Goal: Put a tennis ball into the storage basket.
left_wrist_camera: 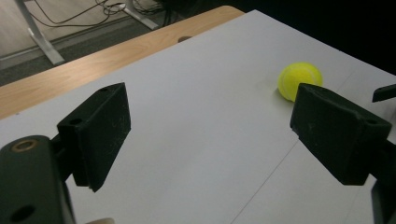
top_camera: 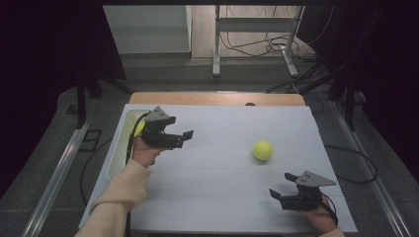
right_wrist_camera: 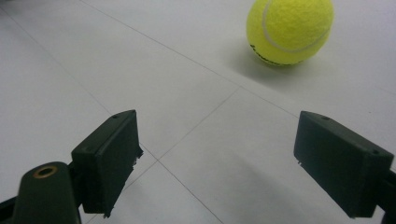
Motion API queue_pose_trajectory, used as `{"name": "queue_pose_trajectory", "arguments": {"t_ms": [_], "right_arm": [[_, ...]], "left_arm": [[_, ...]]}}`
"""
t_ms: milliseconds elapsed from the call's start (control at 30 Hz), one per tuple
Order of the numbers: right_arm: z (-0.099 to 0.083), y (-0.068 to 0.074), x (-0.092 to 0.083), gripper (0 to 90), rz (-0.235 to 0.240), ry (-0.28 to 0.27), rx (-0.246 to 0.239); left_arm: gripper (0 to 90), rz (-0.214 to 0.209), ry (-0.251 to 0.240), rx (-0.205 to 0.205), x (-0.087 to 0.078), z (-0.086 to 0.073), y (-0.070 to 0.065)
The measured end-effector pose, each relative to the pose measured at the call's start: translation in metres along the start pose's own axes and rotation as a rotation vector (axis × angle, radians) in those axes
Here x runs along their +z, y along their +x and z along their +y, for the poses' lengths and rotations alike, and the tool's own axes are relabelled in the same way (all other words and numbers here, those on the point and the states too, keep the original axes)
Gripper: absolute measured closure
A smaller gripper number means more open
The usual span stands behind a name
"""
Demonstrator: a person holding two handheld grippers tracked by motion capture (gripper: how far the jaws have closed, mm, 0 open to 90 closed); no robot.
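Observation:
A yellow tennis ball (top_camera: pixel 263 150) lies on the white table top (top_camera: pixel 222 197), right of the middle. My left gripper (top_camera: pixel 184 138) hovers over the table's left part, pointing right toward the ball, jaws open and empty. In the left gripper view the ball (left_wrist_camera: pixel 299 78) sits far ahead, partly behind the right jaw, and the gripper (left_wrist_camera: pixel 210 121) has only bare table between its jaws. My right gripper (top_camera: pixel 277 197) rests low near the front right edge, pointing left, open and empty. In the right gripper view the ball (right_wrist_camera: pixel 289 30) lies ahead and to the right of the gripper (right_wrist_camera: pixel 217 154).
A pale bin (top_camera: pixel 120 148) runs along the table's left edge with something yellow (top_camera: pixel 139 127) inside. A wooden strip (top_camera: pixel 217 98) borders the far edge. Beyond it stand a metal desk frame (top_camera: pixel 216 54) and loose cables (top_camera: pixel 269 47) on the floor.

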State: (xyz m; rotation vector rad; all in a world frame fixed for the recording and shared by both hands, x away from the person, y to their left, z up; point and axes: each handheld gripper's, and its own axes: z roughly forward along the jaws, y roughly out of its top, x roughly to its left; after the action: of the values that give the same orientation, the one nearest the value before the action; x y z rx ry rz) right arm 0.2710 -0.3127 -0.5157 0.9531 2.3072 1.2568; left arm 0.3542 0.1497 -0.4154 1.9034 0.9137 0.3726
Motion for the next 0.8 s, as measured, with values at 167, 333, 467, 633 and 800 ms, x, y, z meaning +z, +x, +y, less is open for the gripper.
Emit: {"name": "queue_pose_trajectory", "arguments": {"t_ms": [167, 333, 467, 633, 800], "right_arm": [[0.001, 0.0, 0.001, 14.8, 0.006, -0.005, 0.003], [0.001, 0.0, 0.001, 14.9, 0.007, -0.007, 0.004], [0.001, -0.001, 0.001, 14.9, 0.004, -0.011, 0.009], [0.003, -0.001, 0.002, 14.9, 0.008, -0.012, -0.001], [0.004, -0.001, 0.003, 15.0, 0.011, -0.023, 0.001]], "left_arm": [[13.0, -0.022, 0.009, 0.004, 0.009, 0.0, -0.005], [13.0, -0.059, 0.007, 0.013, 0.018, 0.002, -0.015], [13.0, -0.08, 0.008, 0.022, 0.022, 0.003, -0.021], [13.0, -0.096, 0.004, 0.038, 0.028, 0.001, -0.03], [12.8, -0.106, 0.025, 0.043, 0.039, -0.003, -0.032]]}}
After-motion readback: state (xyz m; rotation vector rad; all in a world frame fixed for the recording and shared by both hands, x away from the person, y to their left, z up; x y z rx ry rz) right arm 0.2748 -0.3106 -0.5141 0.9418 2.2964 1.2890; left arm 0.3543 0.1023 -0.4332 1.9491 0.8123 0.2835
